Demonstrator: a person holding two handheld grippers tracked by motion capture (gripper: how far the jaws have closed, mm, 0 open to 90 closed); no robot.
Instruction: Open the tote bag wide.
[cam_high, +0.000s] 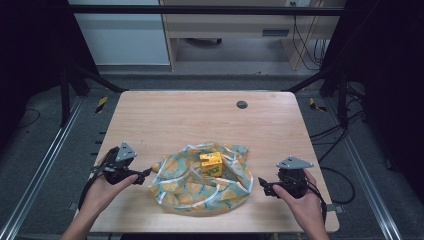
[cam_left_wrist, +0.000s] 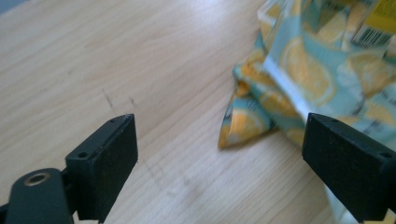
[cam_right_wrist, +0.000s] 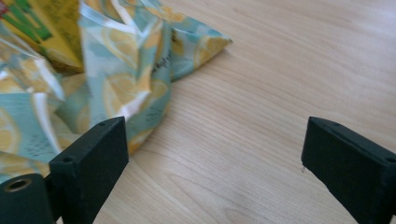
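Both grippers, left (cam_high: 144, 173) and right (cam_high: 263, 187), are held low over the desk (cam_high: 200, 115) with jaws spread wide and nothing gripped. Between them a lemon-printed bag (cam_high: 200, 190) lies crumpled, a yellow carton (cam_high: 211, 164) standing in it.

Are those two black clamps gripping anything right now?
No. Both the left hand-held gripper and right hand-held gripper are open, beside the lemon-print bag.

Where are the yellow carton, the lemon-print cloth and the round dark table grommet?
yellow carton (cam_high: 211, 164), high view, its front face.
lemon-print cloth (cam_high: 186, 192), high view, its flat front part.
round dark table grommet (cam_high: 242, 104), high view, its centre.
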